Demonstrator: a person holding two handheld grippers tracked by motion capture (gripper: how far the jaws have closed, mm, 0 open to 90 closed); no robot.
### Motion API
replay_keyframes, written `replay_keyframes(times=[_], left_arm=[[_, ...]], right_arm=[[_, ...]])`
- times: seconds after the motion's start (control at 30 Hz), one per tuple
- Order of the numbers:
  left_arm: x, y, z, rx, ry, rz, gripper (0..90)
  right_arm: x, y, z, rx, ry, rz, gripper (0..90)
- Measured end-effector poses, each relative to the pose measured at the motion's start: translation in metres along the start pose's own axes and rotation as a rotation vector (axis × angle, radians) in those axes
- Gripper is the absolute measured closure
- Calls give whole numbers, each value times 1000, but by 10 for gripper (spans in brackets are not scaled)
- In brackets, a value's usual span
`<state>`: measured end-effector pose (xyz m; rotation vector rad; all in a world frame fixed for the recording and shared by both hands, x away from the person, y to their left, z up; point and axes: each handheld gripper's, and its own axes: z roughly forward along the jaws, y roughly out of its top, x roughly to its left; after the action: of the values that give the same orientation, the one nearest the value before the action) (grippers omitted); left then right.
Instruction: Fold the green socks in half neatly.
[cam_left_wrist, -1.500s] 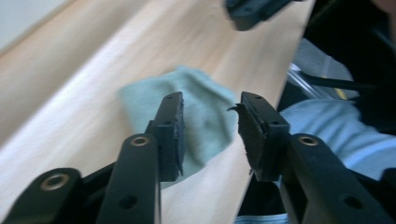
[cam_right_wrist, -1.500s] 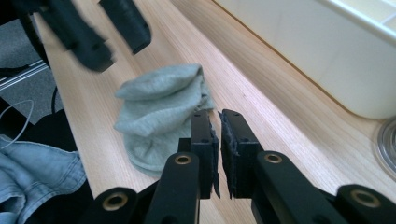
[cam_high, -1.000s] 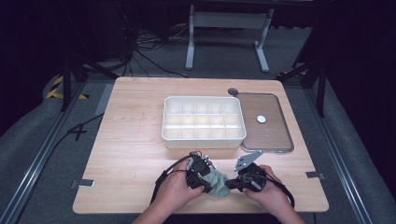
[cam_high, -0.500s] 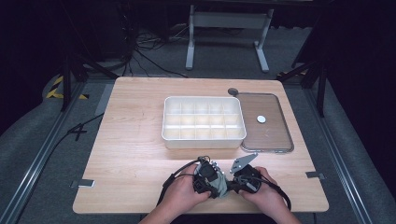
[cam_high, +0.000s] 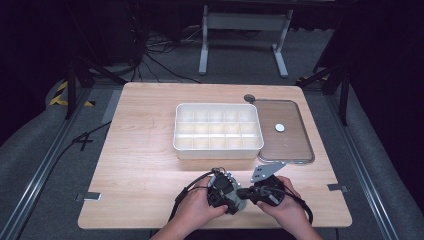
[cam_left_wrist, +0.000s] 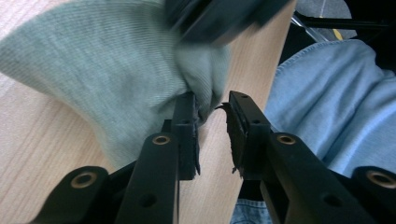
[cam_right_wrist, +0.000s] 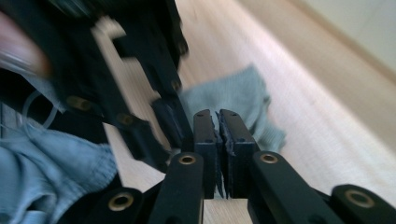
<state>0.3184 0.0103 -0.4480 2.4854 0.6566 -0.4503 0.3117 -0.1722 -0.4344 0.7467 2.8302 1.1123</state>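
High view: I see both hands at the table's near edge, grey-green sock between them.
Left gripper view: left gripper jaws have just been opening, gap empty; I could lose the sock.
Right gripper view: right gripper closed, apparently on nothing; sock beyond, may slide off.

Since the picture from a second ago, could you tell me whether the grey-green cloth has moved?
Yes. The grey-green cloth sat spread between both hands; now it is bunched, slightly farther from the white tray.
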Motion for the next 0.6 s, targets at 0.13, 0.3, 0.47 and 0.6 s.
replay_keyframes(times=[0.13,0.3,0.47,0.6], left_arm=[[4,-1,-12,-64,-16,-12,746],[15,-1,-29,-202,130,-23,833],[22,4,-13,-97,239,14,875],[22,3,-9,-66,219,-34,887]], right_arm=[[-6,-8,14,40,-8,16,867],[-10,-10,17,27,14,10,869],[-10,-10,17,21,13,-18,861],[-13,-14,16,22,-32,-33,862]])
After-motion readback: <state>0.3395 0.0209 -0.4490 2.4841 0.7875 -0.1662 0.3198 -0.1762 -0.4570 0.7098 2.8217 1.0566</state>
